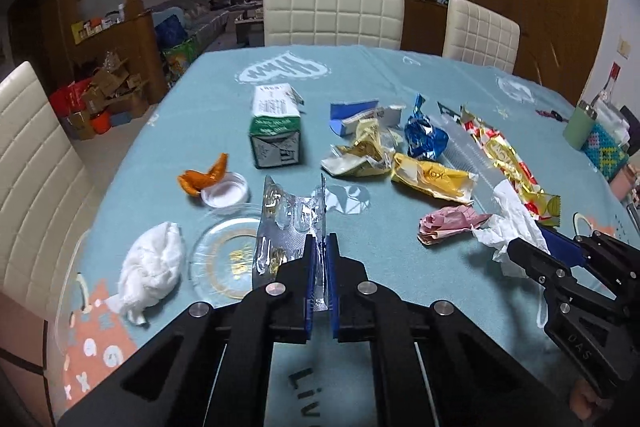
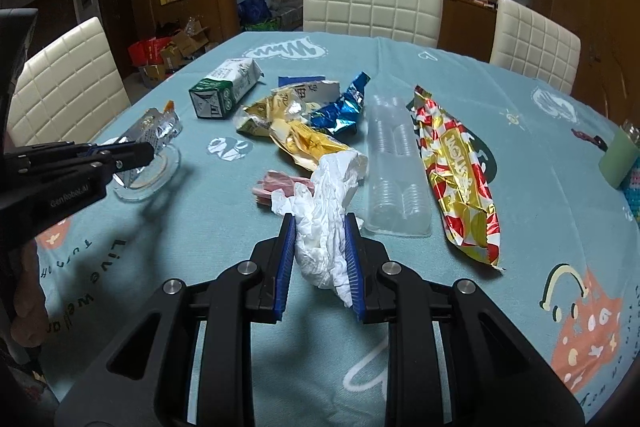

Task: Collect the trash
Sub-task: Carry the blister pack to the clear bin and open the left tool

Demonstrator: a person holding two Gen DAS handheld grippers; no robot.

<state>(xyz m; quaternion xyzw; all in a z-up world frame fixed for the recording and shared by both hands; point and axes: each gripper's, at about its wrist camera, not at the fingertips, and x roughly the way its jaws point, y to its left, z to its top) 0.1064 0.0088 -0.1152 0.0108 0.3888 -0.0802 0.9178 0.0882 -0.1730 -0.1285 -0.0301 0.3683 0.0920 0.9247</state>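
My left gripper [image 1: 321,239] is shut on a silver blister pack [image 1: 288,223], which stands tilted just above a clear glass dish [image 1: 224,259]. The right wrist view shows that gripper [image 2: 144,153] at the left, with the blister pack [image 2: 156,131] at its tip. My right gripper [image 2: 320,223] is shut on a crumpled white tissue [image 2: 324,211] at the near edge of the trash pile. Loose trash lies on the blue tablecloth [image 1: 360,75]: a green and white carton [image 1: 276,123], an orange wrapper [image 1: 204,179], gold wrappers [image 1: 432,179], blue foil [image 1: 424,139] and pink paper [image 1: 448,227].
A second white tissue wad [image 1: 152,267] and a white lid [image 1: 224,191] lie near the dish. A clear plastic tray [image 2: 396,163] and a long red-gold wrapper [image 2: 460,179] lie at the right. A green cup [image 1: 580,127] stands at the far right edge. White chairs [image 1: 332,11] ring the table.
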